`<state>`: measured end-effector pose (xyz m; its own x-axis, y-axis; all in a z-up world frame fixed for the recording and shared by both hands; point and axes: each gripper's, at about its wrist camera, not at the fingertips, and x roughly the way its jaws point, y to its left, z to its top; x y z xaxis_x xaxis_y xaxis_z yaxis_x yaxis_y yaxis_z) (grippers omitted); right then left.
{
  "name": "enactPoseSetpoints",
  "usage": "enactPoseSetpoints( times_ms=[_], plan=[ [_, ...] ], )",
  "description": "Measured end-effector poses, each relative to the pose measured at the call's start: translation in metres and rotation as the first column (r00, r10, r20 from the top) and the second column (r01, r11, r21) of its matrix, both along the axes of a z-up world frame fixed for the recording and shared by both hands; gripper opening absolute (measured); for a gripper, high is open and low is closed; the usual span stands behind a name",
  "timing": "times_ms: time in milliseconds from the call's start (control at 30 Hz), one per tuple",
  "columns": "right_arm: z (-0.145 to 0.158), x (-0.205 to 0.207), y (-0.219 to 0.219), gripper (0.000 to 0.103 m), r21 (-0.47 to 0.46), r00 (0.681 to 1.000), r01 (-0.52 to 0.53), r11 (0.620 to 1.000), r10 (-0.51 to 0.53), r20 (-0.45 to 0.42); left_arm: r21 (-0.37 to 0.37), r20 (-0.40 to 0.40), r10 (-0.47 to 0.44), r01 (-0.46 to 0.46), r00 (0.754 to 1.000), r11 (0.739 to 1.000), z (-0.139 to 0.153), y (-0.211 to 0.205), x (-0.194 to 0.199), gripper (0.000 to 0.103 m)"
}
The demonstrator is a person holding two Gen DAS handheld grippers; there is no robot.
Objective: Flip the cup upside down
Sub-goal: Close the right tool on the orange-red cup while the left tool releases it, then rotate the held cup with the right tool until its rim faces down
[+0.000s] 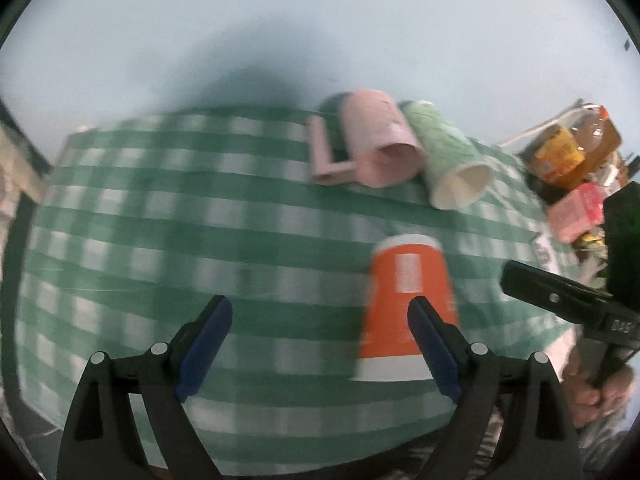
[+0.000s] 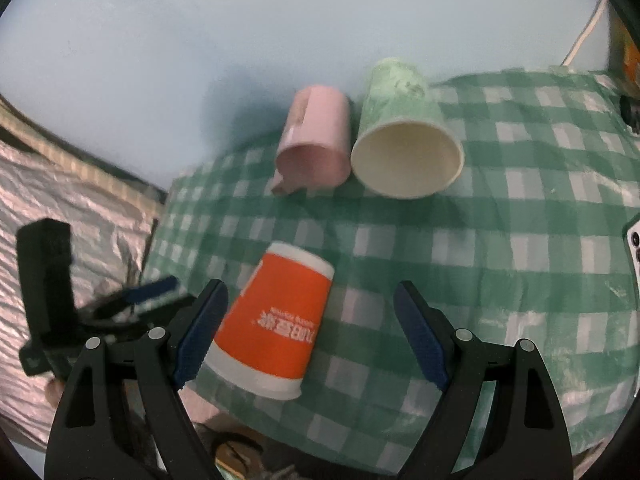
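Blur smears the left wrist view, yet the layout reads. The left gripper [image 1: 320, 342] hangs low over a table covered with a green-and-white checked cloth [image 1: 160, 220], its two blue-padded fingers [image 1: 206, 344] spread wide with nothing between them. The orange paper cup with white bands and a white label [image 1: 406, 304] stands upside down on the cloth, wide white rim down, narrow base up; the right-hand finger overlaps its lower right side in this view, but whether it touches cannot be told. Farther back, a pink plastic mug with a handle [image 1: 372, 144] and a pale green paper cup [image 1: 448, 156] lie on their sides, touching each other, mouths turned toward the camera. At the far right edge sit a bottle of amber liquid with a yellow label [image 1: 576, 148] and a pink carton [image 1: 576, 212]. The right gripper's black body [image 1: 568, 304] reaches in from the right, with the person's hand [image 1: 600, 396] clasped around its handle below.

In the right wrist view, the right gripper [image 2: 310, 338] points down at the cloth [image 2: 520, 240], its fingers [image 2: 200, 336] parted and empty. The orange cup [image 2: 276, 324] stands inverted just beside the left-hand finger, its printed lettering upside down; contact cannot be told. Beyond it the pink mug [image 2: 316, 140] and green cup [image 2: 404, 140] lie side by side near the table's far edge, open ends toward the lens. The left gripper [image 2: 132, 304] shows blurred at the left, off the table's edge, over a pale crinkled sheet [image 2: 60, 208].
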<state>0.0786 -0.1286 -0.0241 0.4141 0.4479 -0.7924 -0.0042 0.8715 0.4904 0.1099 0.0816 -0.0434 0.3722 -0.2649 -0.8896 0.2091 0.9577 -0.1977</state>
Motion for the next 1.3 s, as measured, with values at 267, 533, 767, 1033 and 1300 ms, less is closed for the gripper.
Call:
enactPoseSetpoints(
  times_ms=[267,533,767,1033,1300],
  plan=[
    [-0.012,0.021,0.032,0.085,0.019,0.991,-0.046,0.999,0.048,-0.123,0.054,0.042,0.049,-0.051,0.998,0.997,-0.016,0.015,0.006,0.091],
    [-0.034,0.043,0.057,0.085,-0.057,0.976,-0.058,0.997,0.044,-0.214,0.034,0.070,0.058,-0.061,0.996,0.998,-0.022,0.017,0.010,0.091],
    [-0.056,0.053,0.063,0.085,-0.068,0.954,-0.060,0.996,0.037,-0.299,0.056,0.102,0.040,-0.046,0.994,0.997,-0.025,0.014,0.010,0.091],
    [-0.067,0.059,0.072,0.081,-0.057,0.934,-0.075,0.996,0.050,-0.354,0.021,0.099,0.060,-0.062,0.993,0.998,-0.027,0.025,0.012,0.091],
    [-0.067,0.060,0.068,0.072,-0.028,0.933,-0.076,0.997,0.061,-0.356,0.004,0.087,0.086,-0.086,0.993,0.996,-0.031,0.032,0.015,0.091]
  ],
)
